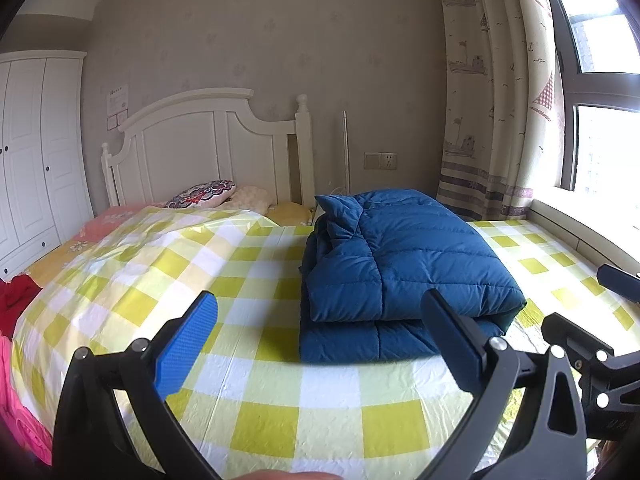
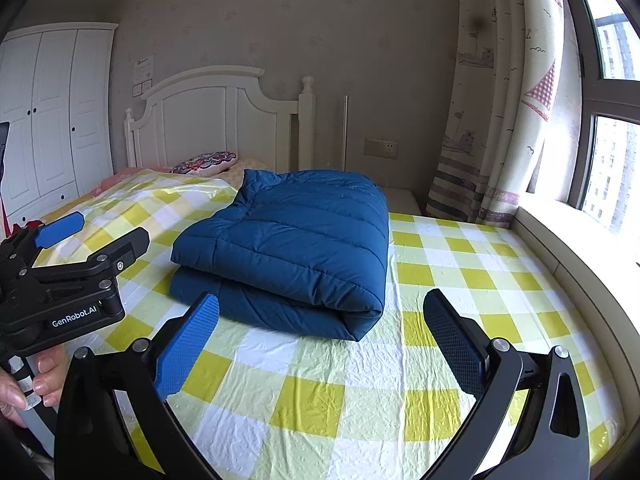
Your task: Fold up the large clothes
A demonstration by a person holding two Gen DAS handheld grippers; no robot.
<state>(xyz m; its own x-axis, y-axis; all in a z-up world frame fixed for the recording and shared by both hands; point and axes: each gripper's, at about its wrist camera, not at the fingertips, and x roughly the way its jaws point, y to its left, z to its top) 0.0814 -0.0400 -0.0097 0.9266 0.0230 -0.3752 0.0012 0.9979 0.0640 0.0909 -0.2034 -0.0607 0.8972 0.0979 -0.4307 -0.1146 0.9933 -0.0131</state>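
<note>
On the yellow-checked plastic bed cover [image 2: 320, 400], the folded blue quilted down jacket [image 2: 296, 248] lies ahead, long axis running away, between wide-open, empty left gripper [image 1: 320, 320] and right gripper [image 2: 320, 320].

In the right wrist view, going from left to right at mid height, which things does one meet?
White wardrobe → white wooden headboard → folded blue quilted jacket → patterned curtain → window.

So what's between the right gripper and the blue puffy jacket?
Only bare checked sheet, seen in the right wrist view, lies between the right gripper and the folded blue jacket.
</note>
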